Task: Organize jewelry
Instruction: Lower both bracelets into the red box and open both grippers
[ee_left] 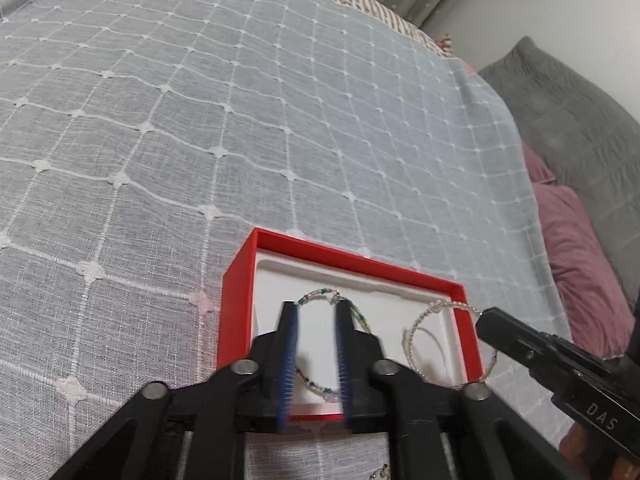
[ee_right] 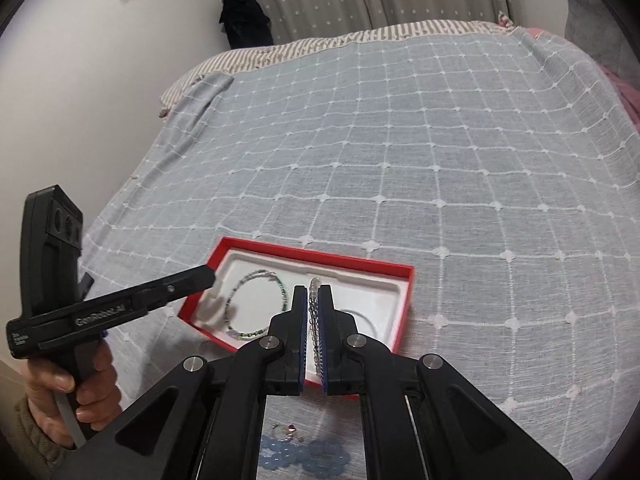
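A shallow red cardboard box (ee_left: 240,300) with a white moulded insert is sitting on a bed under a grey cover (ee_left: 200,140) stitched in a white grid. The green-beaded bracelet (ee_right: 256,306) is lying inside it, between the left gripper (ee_left: 316,312)'s slightly spread fingers, untouched. The right gripper (ee_right: 314,294) is pinching a clear-beaded bracelet (ee_right: 313,284), its lower loop hidden behind the fingers.
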